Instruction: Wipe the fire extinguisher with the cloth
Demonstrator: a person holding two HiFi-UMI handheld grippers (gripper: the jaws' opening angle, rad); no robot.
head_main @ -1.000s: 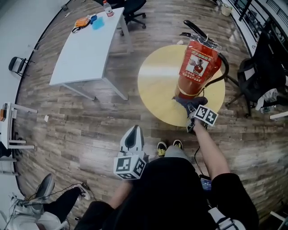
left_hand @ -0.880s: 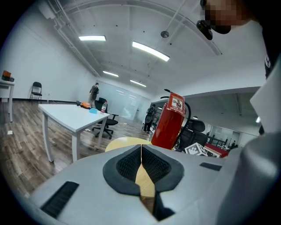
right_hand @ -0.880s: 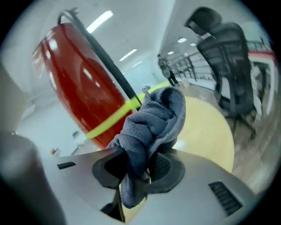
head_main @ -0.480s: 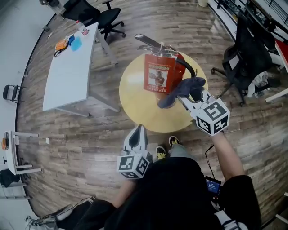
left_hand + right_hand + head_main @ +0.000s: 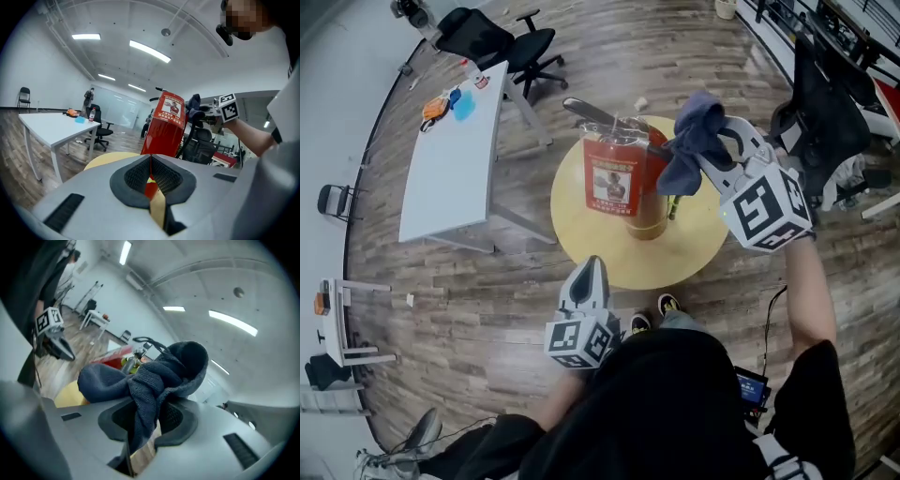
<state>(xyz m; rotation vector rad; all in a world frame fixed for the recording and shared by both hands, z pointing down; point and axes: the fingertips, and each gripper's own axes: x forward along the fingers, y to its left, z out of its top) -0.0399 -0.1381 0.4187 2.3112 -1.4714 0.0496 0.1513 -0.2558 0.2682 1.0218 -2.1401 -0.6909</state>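
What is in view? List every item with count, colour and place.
fire extinguisher: one, red, upright on the round table
round table: one, yellow, in front of the person
cloth: one, dark blue-grey, near the extinguisher's top, on its right
white table: one, white, far left
office chairs: two, black, one beyond the white table, one at the far right
floor: brown wood planks, all around
left gripper: one, grey, low at centre, jaws together and empty
right gripper: one, grey, held high at the right, jaws shut on the cloth
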